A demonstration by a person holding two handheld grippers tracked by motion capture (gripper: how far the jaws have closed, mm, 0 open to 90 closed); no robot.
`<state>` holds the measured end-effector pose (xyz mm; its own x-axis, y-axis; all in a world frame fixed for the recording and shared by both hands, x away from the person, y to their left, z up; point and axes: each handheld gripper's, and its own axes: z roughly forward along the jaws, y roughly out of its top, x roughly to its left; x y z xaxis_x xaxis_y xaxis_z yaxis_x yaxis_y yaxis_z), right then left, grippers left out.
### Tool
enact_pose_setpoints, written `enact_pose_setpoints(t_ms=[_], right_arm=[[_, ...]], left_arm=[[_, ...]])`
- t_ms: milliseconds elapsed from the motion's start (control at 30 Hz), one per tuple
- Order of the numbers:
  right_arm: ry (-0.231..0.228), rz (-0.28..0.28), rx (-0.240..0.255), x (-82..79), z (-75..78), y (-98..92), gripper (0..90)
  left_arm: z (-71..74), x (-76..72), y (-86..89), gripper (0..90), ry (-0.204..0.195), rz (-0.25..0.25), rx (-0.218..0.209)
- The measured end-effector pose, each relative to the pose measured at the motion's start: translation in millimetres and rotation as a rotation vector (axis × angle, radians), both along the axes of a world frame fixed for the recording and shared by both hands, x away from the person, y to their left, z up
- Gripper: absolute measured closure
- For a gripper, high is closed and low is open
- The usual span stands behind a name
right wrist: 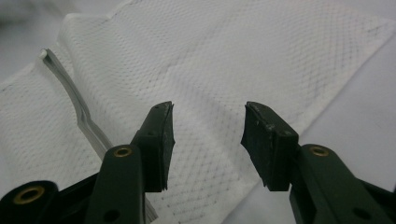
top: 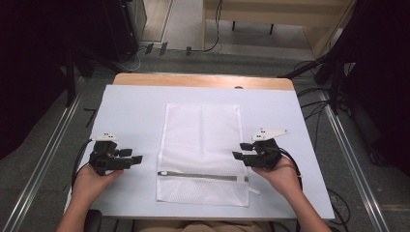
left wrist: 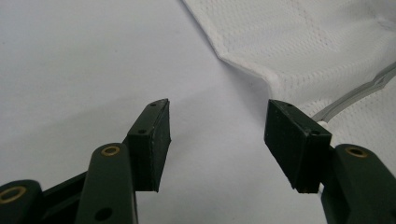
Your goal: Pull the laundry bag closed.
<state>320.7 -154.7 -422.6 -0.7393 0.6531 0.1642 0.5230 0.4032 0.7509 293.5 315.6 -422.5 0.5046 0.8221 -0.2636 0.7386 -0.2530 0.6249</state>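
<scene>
**Two grippers flanking flat mesh bag, nothing held**

Seen from above, L to R. At left: left gripper (top: 137, 158), held in a hand low over the table, jaws pointing R toward the bag, apart from it. Jaws wide open, nothing between them; in left gripper view just bare white cover under the gap, bag edge near the R jaw tip, not touching.

Centre: white mesh laundry bag (top: 200, 145), lying flat, roughly rectangular, long side running away from the person. Fine honeycomb weave, thin, limp, slightly see-through; hemmed edges. Grey zipper (top: 203, 176) crossing the near end, small white pull at its L end. Underneath: smooth matte white table cover (top: 130, 111), wooden table edge (top: 203, 80) showing at far side.

At right: right gripper (top: 240, 150), held in the other hand, jaws pointing L, tips hovering at the bag's R edge. Jaws about half open, empty; in right gripper view mesh below the gap, pads not pressing on it.

Step in hand, as judged: getting hold of the bag's side edges. To do well: come in low and level, slide one pad under the hem, pinch hem not mid-mesh (thin weave slips, bunches), keep clear of zipper, close both sides evenly to avoid skewing the cloth.
</scene>
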Motion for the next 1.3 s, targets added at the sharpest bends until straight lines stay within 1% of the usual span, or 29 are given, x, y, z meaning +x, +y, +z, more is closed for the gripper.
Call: enact_pose_setpoints(t_ms=[33,100,233,333,500,533,600,633,767,800,867,900,1033,1100,1133,1167,1233,1267,1300], right_arm=[[-0.006,0.008,0.003,-0.5,0.2,2.3,53.6],[-0.015,0.019,0.001,-2.0,0.6,7.6,54.0],[-0.006,0.049,-0.006,-3.4,0.5,16.8,54.4],[0.003,0.057,-0.009,-3.9,0.9,22.4,56.0],[0.005,0.073,-0.008,-4.0,1.0,30.3,57.9],[0.005,0.084,-0.016,-4.4,1.0,35.0,58.4],[0.007,0.094,-0.016,-5.3,1.1,40.3,58.9],[0.009,0.101,-0.019,-6.0,1.4,42.9,59.1],[-0.001,0.120,-0.015,-6.9,2.2,50.4,59.8],[0.001,0.127,-0.013,-7.3,2.9,54.5,60.7],[0.000,0.128,-0.011,-7.4,3.1,56.5,61.7],[0.008,0.135,-0.008,-7.5,3.1,60.2,63.1],[0.015,0.149,-0.007,-7.5,3.4,67.3,63.3],[0.008,0.153,-0.007,-7.3,3.3,68.9,63.3],[0.011,0.159,-0.005,-7.1,3.4,72.8,63.5],[0.011,0.159,-0.005,-7.1,3.4,72.8,63.5],[0.014,0.170,-0.006,-7.8,3.8,79.9,65.1],[0.014,0.170,-0.006,-7.8,3.8,79.9,65.1],[0.016,0.179,-0.008,-8.3,3.1,85.7,65.3]], left_arm=[[0.3,-1.1,-0.8,41.7,-0.015,-0.004,0.010],[0.2,-1.2,-1.5,42.6,-0.021,-0.007,0.008],[-0.7,-0.2,-2.3,40.9,0.000,-0.003,0.004],[-0.1,-0.4,-2.2,41.8,-0.002,0.001,-0.008],[-0.3,0.6,-2.2,41.3,0.008,0.003,-0.008],[0.0,1.1,-2.3,41.2,0.009,-0.003,-0.009],[-0.1,1.4,-2.6,41.4,0.009,-0.002,-0.011],[-0.2,1.8,-3.1,42.3,0.017,-0.006,-0.016],[-0.3,1.6,-3.6,42.9,0.012,-0.013,-0.010],[-0.3,1.7,-3.5,42.6,0.013,-0.011,-0.011],[-0.5,1.9,-3.4,42.6,0.010,-0.011,-0.015],[-0.5,1.9,-3.2,42.7,0.008,-0.010,-0.014],[-0.3,2.2,-2.3,42.6,0.013,-0.012,-0.015],[-0.4,2.2,-2.4,42.6,0.012,-0.013,-0.016],[-0.3,2.1,-2.8,42.3,0.008,-0.016,-0.016],[-0.3,2.1,-2.8,42.4,0.008,-0.016,-0.016],[-0.3,2.3,-3.2,42.4,0.003,-0.019,-0.018],[-0.3,2.3,-3.2,42.4,0.003,-0.019,-0.018],[-0.4,2.4,-3.4,42.4,0.004,-0.021,-0.017]])
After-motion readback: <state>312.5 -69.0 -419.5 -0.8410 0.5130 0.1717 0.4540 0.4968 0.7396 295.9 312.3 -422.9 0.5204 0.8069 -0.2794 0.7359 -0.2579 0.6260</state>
